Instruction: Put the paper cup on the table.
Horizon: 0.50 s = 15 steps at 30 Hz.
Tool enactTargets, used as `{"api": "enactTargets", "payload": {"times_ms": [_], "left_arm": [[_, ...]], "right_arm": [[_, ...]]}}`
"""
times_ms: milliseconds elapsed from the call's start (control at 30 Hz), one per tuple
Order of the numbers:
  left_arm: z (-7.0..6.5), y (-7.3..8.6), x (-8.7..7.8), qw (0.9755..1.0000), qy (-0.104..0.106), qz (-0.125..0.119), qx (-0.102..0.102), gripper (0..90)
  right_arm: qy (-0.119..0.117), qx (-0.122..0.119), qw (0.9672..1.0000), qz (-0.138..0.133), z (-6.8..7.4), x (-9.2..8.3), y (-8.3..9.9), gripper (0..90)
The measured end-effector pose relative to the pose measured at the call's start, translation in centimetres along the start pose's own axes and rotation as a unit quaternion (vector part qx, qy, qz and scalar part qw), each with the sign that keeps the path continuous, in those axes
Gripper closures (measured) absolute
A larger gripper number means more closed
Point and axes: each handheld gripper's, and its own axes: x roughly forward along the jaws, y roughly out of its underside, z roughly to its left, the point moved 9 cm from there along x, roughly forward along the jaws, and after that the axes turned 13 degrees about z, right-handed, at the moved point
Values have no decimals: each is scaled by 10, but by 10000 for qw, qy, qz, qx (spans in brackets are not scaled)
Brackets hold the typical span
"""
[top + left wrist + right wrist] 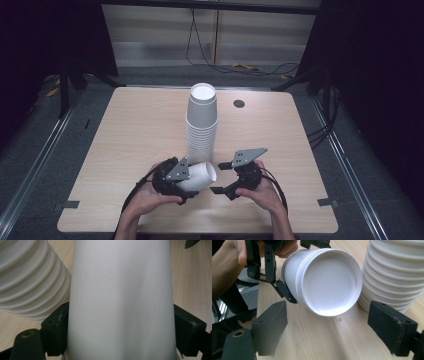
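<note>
Jaws of the left gripper (192,181) clamp a white paper cup (200,176) lying sideways beside the tall stack of white paper cups (201,122); the right gripper (222,177) faces its mouth, jaws apart.

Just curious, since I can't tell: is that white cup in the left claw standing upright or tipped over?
Tipped on its side: the white cup lies sideways in the left claw, its round end facing the right claw.

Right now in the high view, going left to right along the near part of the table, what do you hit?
Left gripper → white paper cup lying on its side in its jaws → right gripper, jaws apart, on the light wooden table.
</note>
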Motion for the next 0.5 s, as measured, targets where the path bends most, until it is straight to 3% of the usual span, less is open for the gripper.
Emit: {"api": "enactTargets", "payload": {"times_ms": [100, 200, 500], "left_arm": [[0, 1, 1, 9998, -90, 166, 8, 167], [-1, -1, 2, 9992, -137, 339, 144, 169], [-4, -6, 9, 9949, -289, 817, 522, 171]], "right_arm": [[8, -60, 9999, 101, 1, 1, -1, 160], [51, -125, 9997, 188, 1, 2, -3, 160], [41, -208, 9989, 416, 2, 8, -2, 152]]}}
